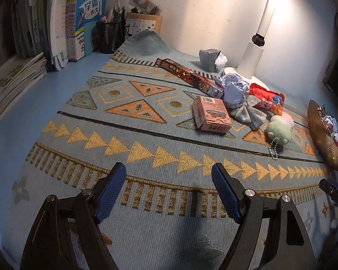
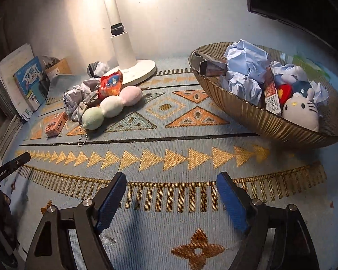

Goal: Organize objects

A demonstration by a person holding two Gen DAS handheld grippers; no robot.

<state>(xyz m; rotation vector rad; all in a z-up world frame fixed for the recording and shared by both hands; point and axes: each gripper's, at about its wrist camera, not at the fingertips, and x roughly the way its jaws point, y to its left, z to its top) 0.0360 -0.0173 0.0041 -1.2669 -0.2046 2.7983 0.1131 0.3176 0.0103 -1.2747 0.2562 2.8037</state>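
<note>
My left gripper (image 1: pixel 169 173) is open and empty above the patterned cloth (image 1: pixel 146 135). My right gripper (image 2: pixel 171 180) is open and empty too. Loose items lie on the cloth: a pink box (image 1: pixel 210 113) (image 2: pixel 56 123), a long red box (image 1: pixel 189 76), crumpled blue paper (image 1: pixel 233 90), a plaid fabric bow (image 1: pixel 251 112), a red snack bag (image 1: pixel 268 99) (image 2: pixel 110 83) and a three-ball plush (image 1: pixel 279 126) (image 2: pixel 111 106) with a bead chain. A gold ribbed bowl (image 2: pixel 259 117) (image 1: pixel 322 132) at the right holds crumpled paper (image 2: pixel 245 63), a box and a white cat plush (image 2: pixel 300 112).
A white lamp base (image 2: pixel 133 67) stands at the back by the wall. Books (image 1: pixel 87 22), a mesh pen holder (image 1: pixel 110 36) and stacked papers (image 1: pixel 13 81) fill the back left. A grey crumpled wrapper (image 1: pixel 210 58) lies near the lamp. A dark monitor (image 2: pixel 304 0) is at the right.
</note>
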